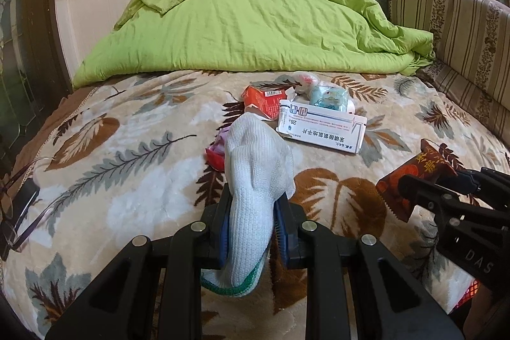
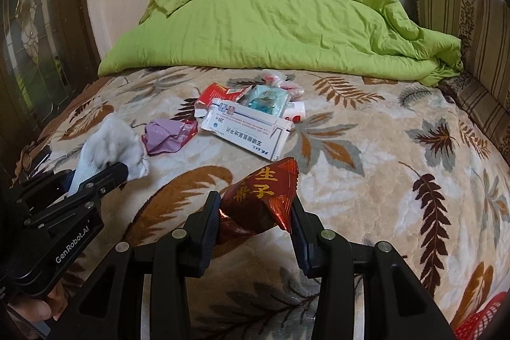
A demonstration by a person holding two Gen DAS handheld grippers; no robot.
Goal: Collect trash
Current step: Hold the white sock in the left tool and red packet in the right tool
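Plenty of free blanket [image 2: 366,180] on my right side, out to the striped sofa back [image 2: 471,31]; the far end of the bed is walled off by a green quilt [image 2: 280,21]. On my left, glasses [image 1: 19,203] sit near the bed edge. My left tool [image 1: 250,231] is clamped on a white sock [image 1: 255,174], which pokes up limp between the fingers. My right tool [image 2: 255,219] is pinched on a red foil wrapper [image 2: 264,193], crinkly with gold characters. Ahead, bunched mid-bed: a white medicine box [image 2: 245,129], torn red carton [image 2: 216,94], teal packet [image 2: 267,101], crumpled purple bag [image 2: 165,136].
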